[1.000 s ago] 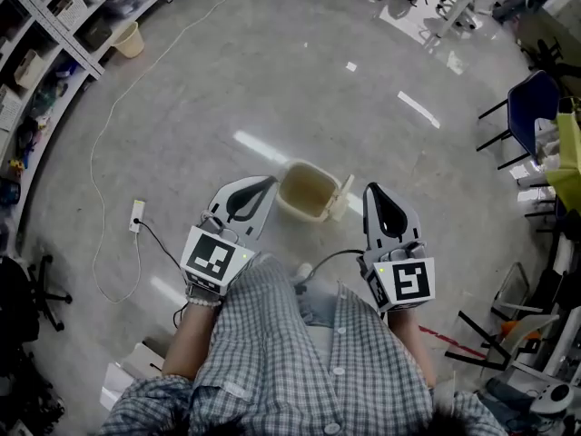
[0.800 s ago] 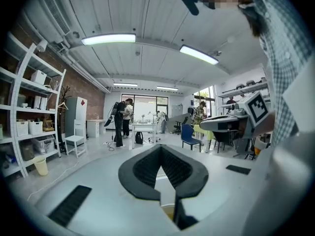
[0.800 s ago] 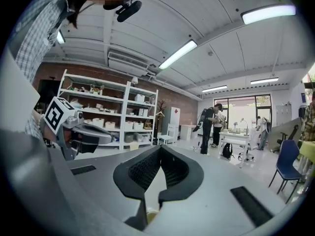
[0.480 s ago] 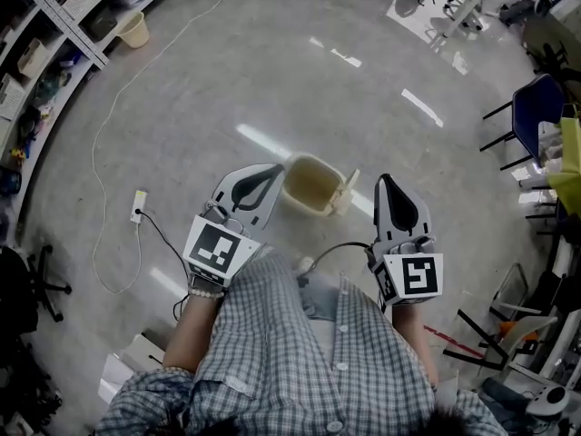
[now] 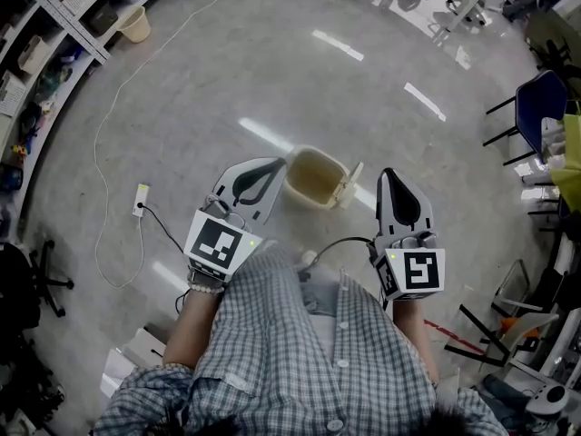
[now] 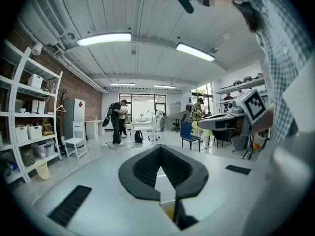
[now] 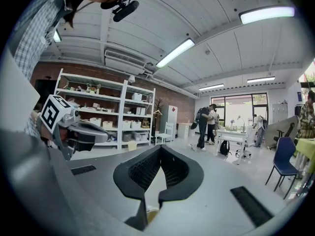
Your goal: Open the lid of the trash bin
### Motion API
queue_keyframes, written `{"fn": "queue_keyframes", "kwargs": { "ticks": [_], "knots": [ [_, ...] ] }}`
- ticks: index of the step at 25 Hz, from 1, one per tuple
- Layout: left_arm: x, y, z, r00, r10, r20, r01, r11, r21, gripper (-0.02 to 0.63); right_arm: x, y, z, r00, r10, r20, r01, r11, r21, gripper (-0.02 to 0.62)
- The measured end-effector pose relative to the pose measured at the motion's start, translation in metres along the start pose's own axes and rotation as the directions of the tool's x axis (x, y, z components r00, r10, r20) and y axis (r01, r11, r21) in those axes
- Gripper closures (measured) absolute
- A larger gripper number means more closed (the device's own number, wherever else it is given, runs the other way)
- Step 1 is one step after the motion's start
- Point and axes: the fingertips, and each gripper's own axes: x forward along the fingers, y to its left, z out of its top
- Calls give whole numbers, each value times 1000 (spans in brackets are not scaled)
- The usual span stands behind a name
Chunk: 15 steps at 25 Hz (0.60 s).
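A small beige trash bin [image 5: 314, 176] stands on the grey floor in front of me. Its top is open and its lid [image 5: 349, 187] hangs down on the right side. My left gripper [image 5: 272, 165] is held just left of the bin, shut, with nothing between its jaws. My right gripper [image 5: 390, 174] hovers just right of the lid, also shut and empty. In the left gripper view the left gripper [image 6: 160, 149] points out across the room, with a sliver of the bin [image 6: 168, 211] below it. The right gripper view shows the right gripper [image 7: 160, 149] the same way.
A white power strip [image 5: 140, 210] with a long cable lies on the floor at the left. Shelving [image 5: 54, 25] and a beige bucket [image 5: 135, 25] line the far left. A blue chair [image 5: 536, 107] and tables stand at the right. Two people [image 6: 118, 122] stand far across the room.
The head view has shifted slightly, and both shut grippers now sit a little further forward beside the bin. The bin's lid hangs open throughout.
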Motion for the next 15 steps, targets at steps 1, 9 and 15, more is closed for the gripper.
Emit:
{"fn": "queue_keyframes", "kwargs": {
  "ticks": [1, 9, 15],
  "knots": [
    [0, 0, 0, 1000, 1, 0, -1, 1000, 4, 600, 0, -1, 0, 1000, 0, -1, 0, 1000, 2, 577],
    [-4, -1, -1, 1000, 9, -5, -9, 999, 35, 601, 0, 0, -2, 1000, 8, -6, -8, 1000, -16, 577],
    [-6, -2, -1, 1000, 17, -3, -17, 999, 29, 601, -2, 3, -4, 1000, 15, -11, -15, 1000, -12, 577]
  ]
}}
